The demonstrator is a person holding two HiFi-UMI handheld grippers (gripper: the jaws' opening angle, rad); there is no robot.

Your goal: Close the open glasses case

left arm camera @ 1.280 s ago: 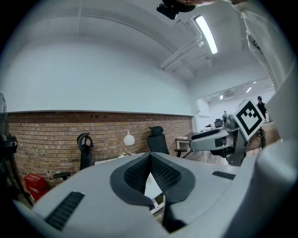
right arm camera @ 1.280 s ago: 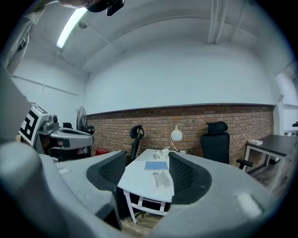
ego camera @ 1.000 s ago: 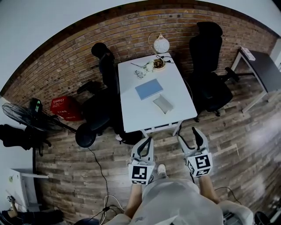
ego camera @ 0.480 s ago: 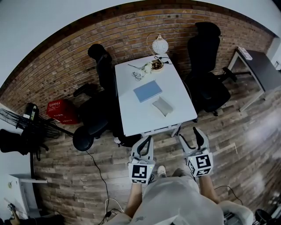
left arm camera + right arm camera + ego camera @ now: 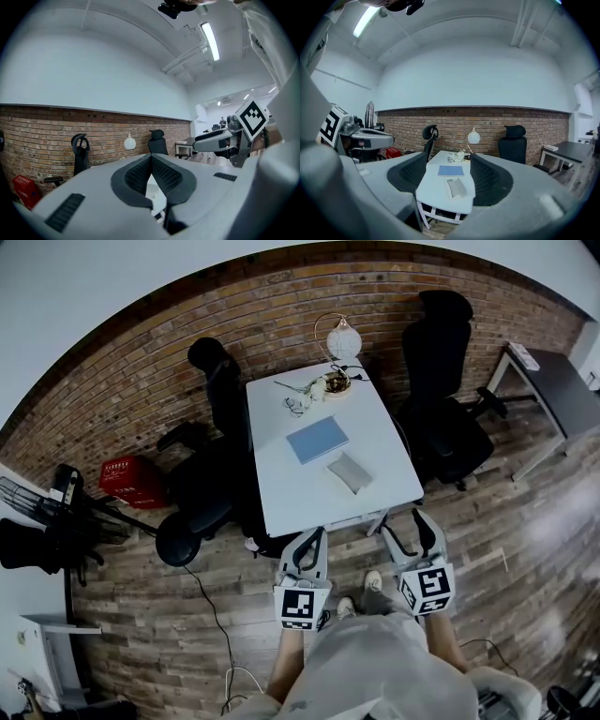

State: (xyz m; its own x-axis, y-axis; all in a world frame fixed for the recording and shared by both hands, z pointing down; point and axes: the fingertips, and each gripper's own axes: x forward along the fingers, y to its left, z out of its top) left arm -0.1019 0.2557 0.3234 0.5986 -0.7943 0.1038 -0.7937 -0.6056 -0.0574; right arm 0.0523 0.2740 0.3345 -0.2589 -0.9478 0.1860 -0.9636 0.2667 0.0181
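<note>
Claws both short of the counter, held over plank floor point(image 5: 525, 521), neither touching anything.

Left claw point(image 5: 314, 536): jaws drawn together, the pads meeting at the tips, nothing between them. In its own view a sliver of white counter shows below the joined tips.

Right claw point(image 5: 403, 524): jaws spread apart, empty. In its own view the gap between them frames the counter straight ahead.

Glasses case point(image 5: 350, 472): grey, lying on the white counter point(image 5: 380, 442) near its closest edge, ahead of the right claw and well apart from it. From the left claw it sits ahead and off to the right. In the right gripper view the case point(image 5: 456, 187) falls in the span between the two jaws, and its shell looks laid open. The hinge is too small to make out.

Blue notebook point(image 5: 318, 440): flat on the counter just beyond the case, farther from both claws.

Globe lamp point(image 5: 344, 336): at the counter's far end, past the notebook, with a small cluster of objects point(image 5: 319, 385) at its base that can't be made out.

Black office chairs: one point(image 5: 441, 381) right of the counter, off to the right claw's side, another point(image 5: 217, 399) on the left claw's side.

Red crate point(image 5: 125, 481): on the floor far to the left of the left claw, against the brick wall point(image 5: 141, 371).

Dark desk point(image 5: 562, 381): far right of the right claw.
</note>
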